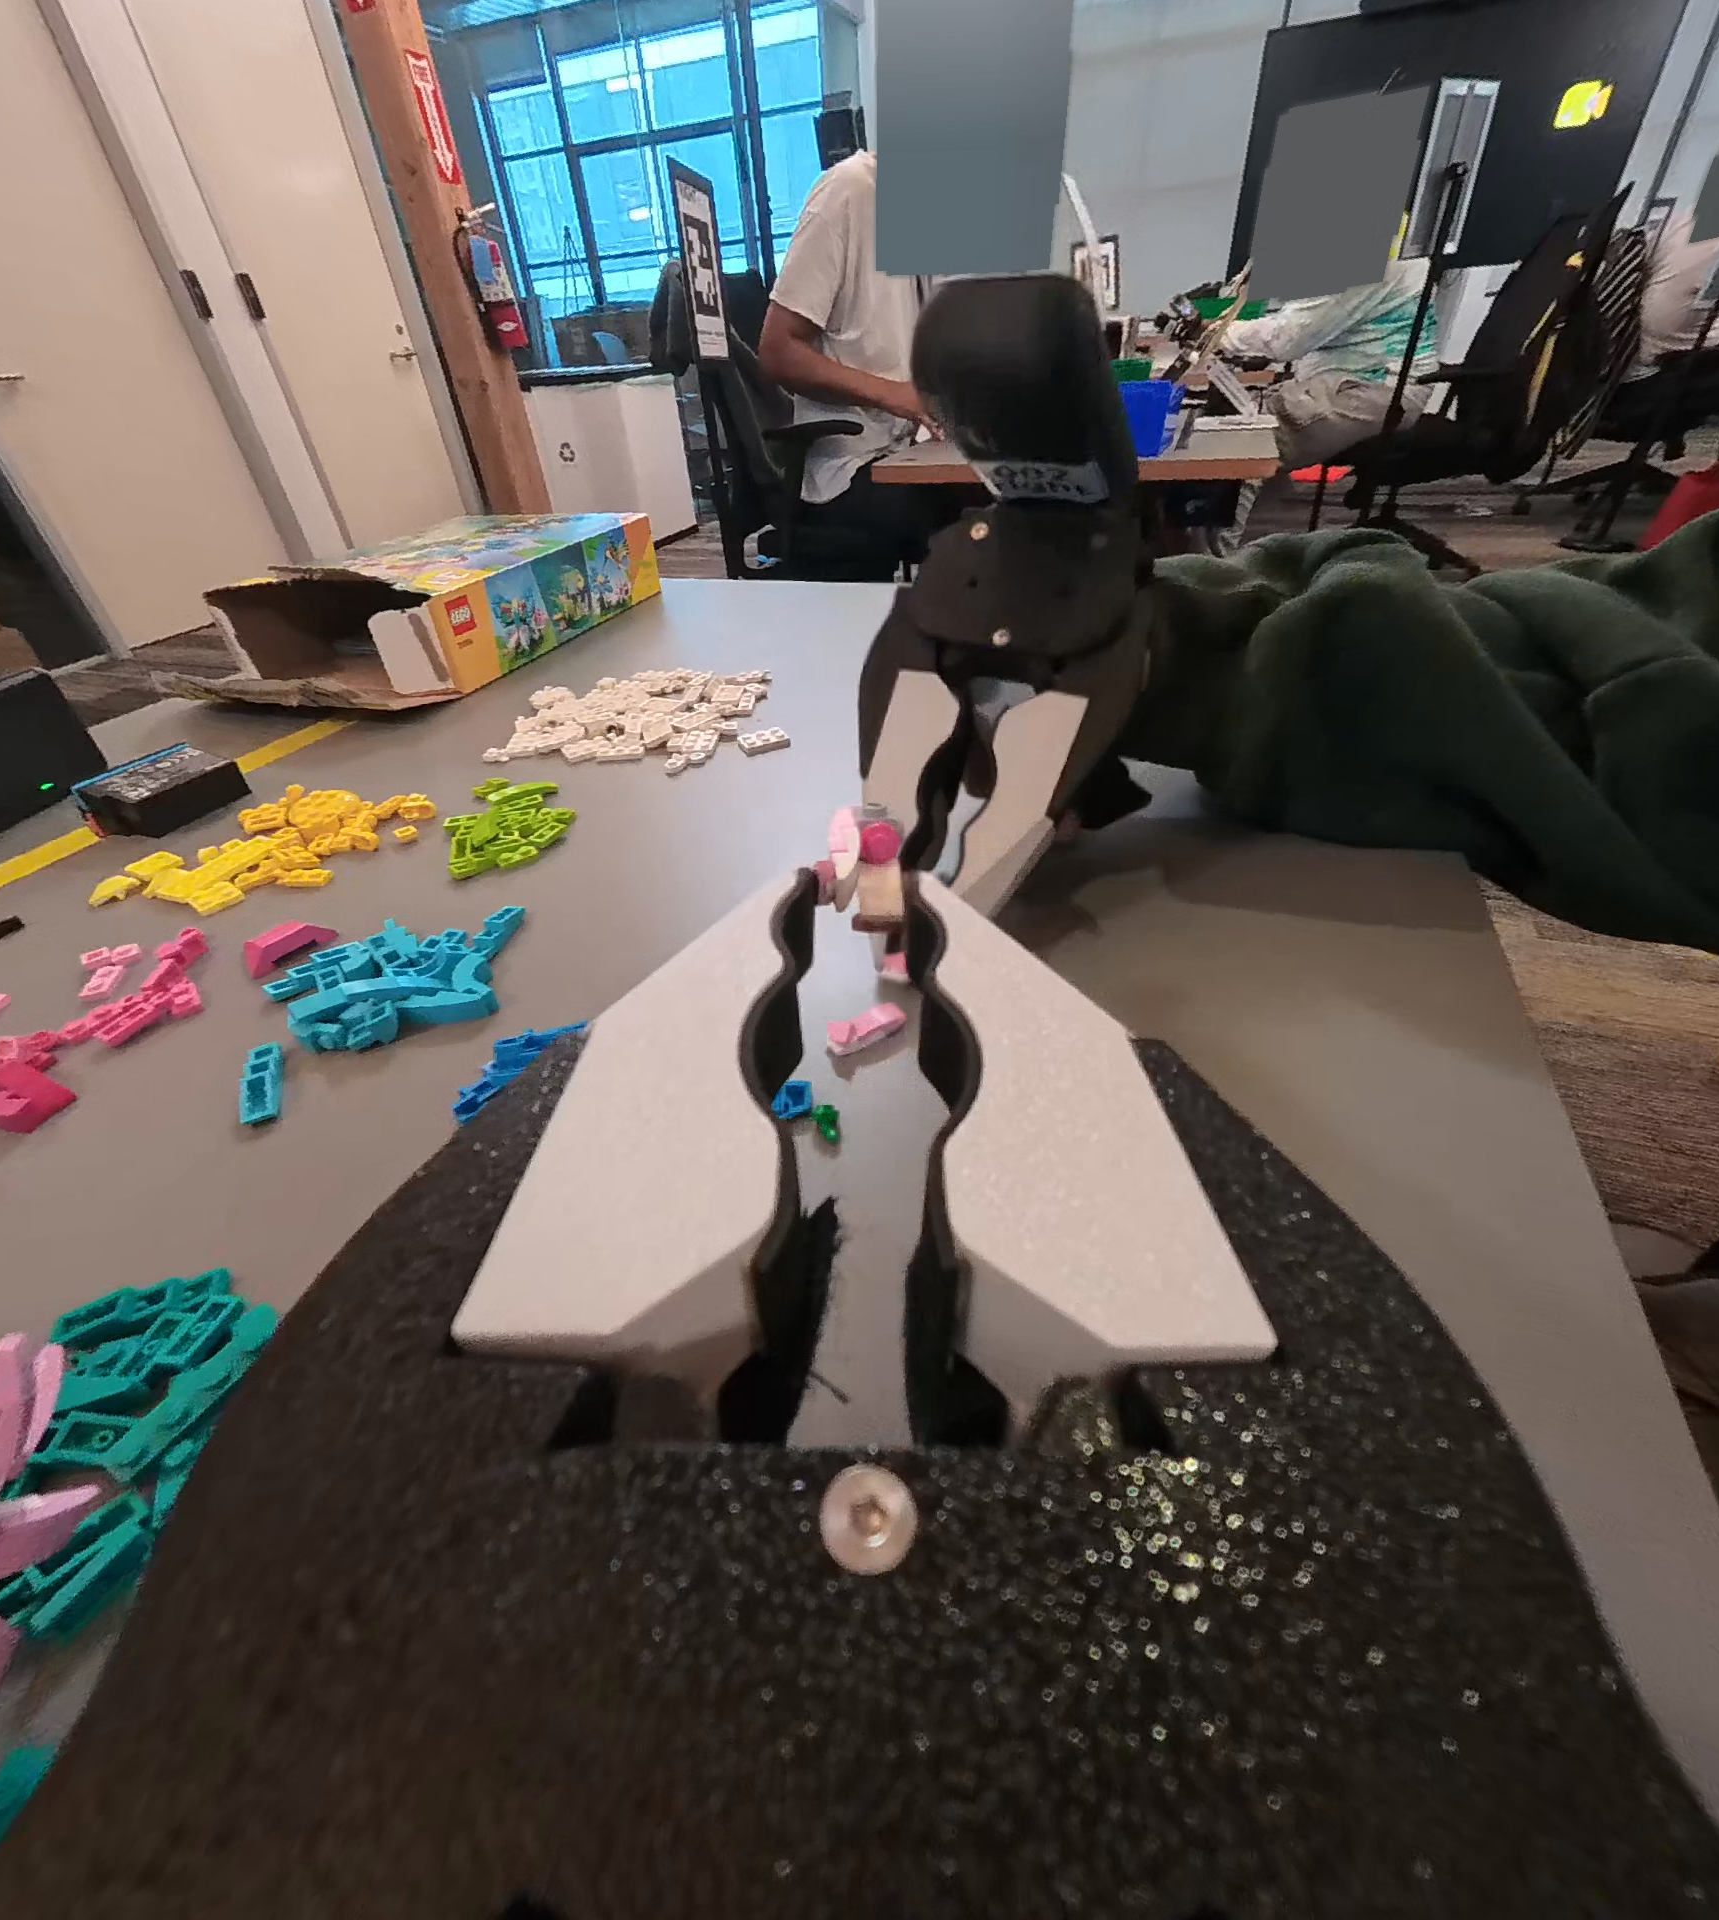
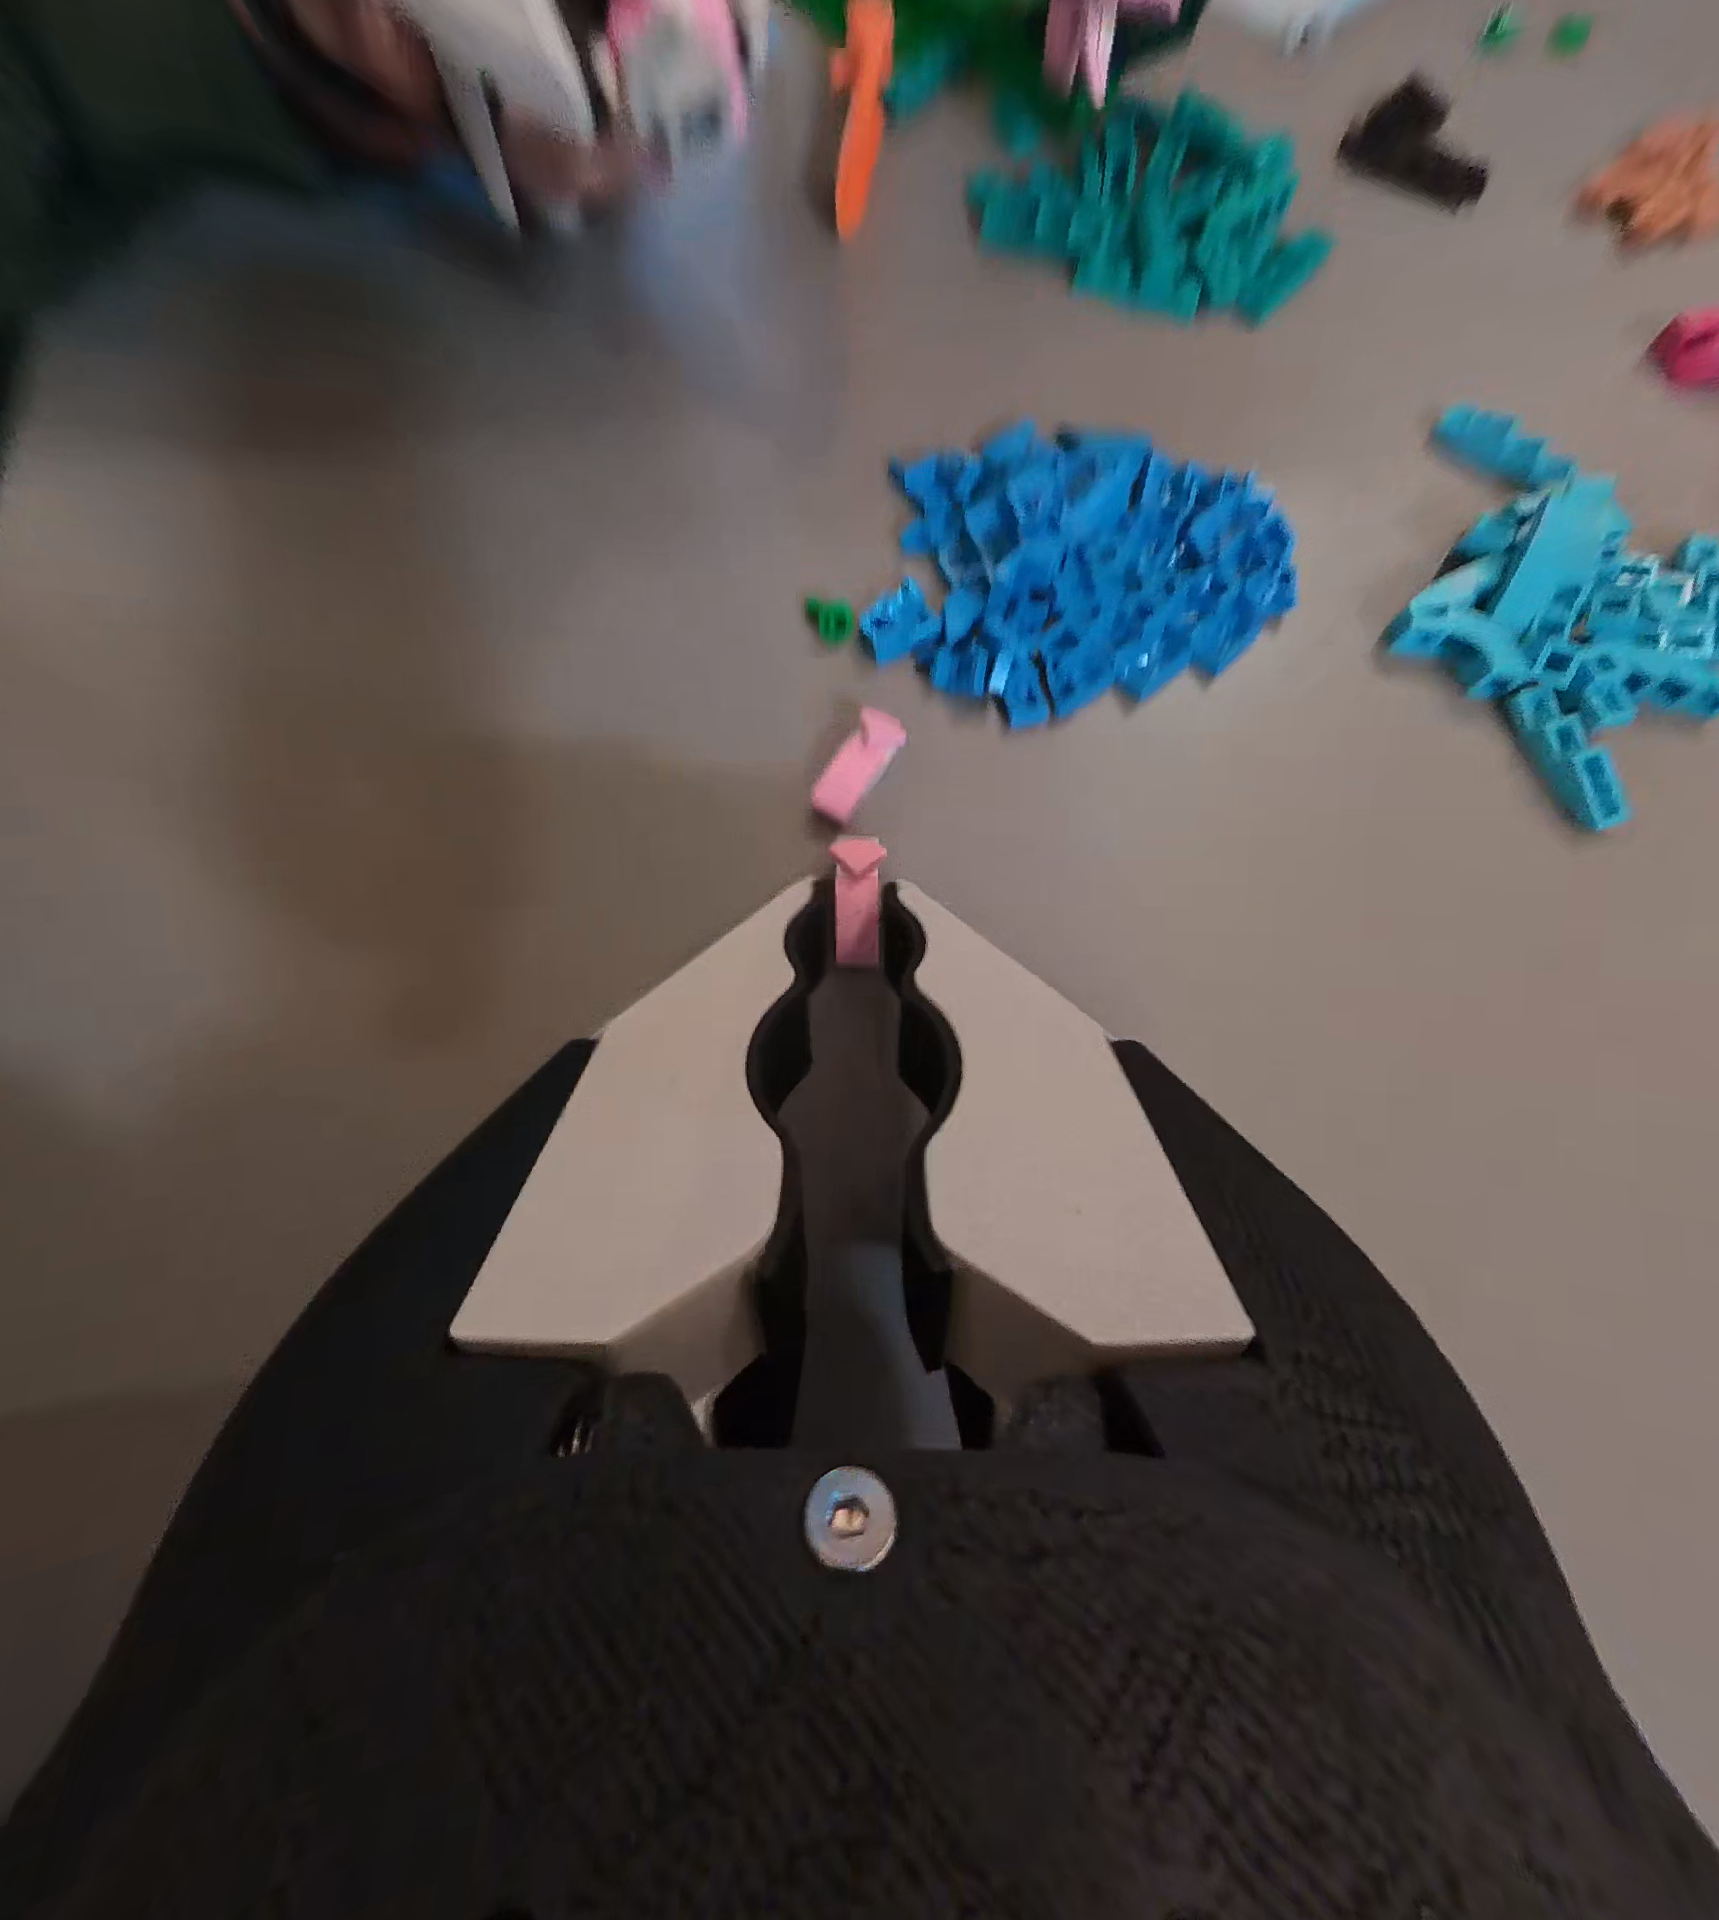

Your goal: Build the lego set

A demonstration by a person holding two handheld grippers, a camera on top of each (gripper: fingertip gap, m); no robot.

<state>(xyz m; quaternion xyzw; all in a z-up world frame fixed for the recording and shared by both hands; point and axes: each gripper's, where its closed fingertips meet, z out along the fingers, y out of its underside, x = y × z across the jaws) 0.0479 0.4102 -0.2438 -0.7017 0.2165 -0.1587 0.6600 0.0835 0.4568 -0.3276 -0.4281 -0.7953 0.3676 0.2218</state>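
Right wrist view is blurred: right gripper [image 2: 857, 894] jaws pinch a pink lego piece [image 2: 855, 914] above the bench [image 2: 315, 727]. Left gripper [image 1: 860, 904] jaws clamp a small pink-and-tan assembly [image 1: 870, 868], partly hidden.

1. Torn cardboard box with colourful printed sides [image 1: 522, 613], lying on the grey table [image 1: 1198, 987]: red square brand logo and small print on its end panel.
2. Red vertical sign [image 1: 434, 114] on the wooden column: white lettering.
3. Black-and-white square-pattern marker board [image 1: 699, 249]: small print below the pattern.
4. Blue tape strip [image 1: 1047, 480] on the right gripper [image 1: 938, 844]: handwritten marks, blurred.
5. White bin [image 1: 606, 447]: grey recycling mark.
6. Right wrist view: nothing legible.
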